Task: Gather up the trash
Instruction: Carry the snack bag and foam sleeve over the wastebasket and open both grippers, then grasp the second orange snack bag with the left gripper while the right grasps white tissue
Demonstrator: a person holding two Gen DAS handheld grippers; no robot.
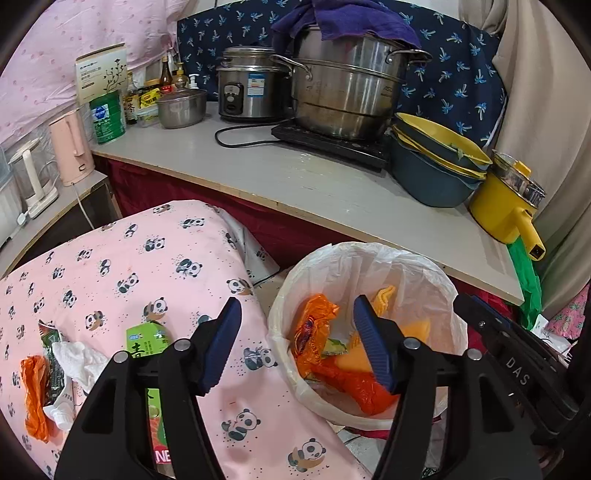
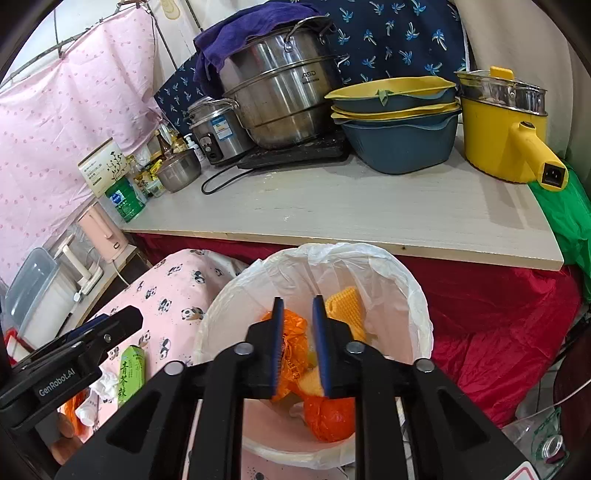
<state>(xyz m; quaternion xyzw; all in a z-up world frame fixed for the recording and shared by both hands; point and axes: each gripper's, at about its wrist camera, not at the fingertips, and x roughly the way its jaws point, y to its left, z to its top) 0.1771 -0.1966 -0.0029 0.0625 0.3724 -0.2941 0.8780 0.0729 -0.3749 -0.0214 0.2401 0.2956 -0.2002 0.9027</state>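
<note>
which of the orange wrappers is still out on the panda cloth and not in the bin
The crumpled orange wrapper at the cloth's far left, beside the white tissue. The other orange wrappers already lie inside the lined bin.

Panda sheet: green carton, tissue, orange wrapper.

The green carton is half hidden behind the left hand-held gripper, its lower print cut off by the frame edge; the bottom of the bin lies buried under orange bags; the big pot's lid is covered by a purple towel; labels on the bottles at the back of the bench are too small to read.
</note>
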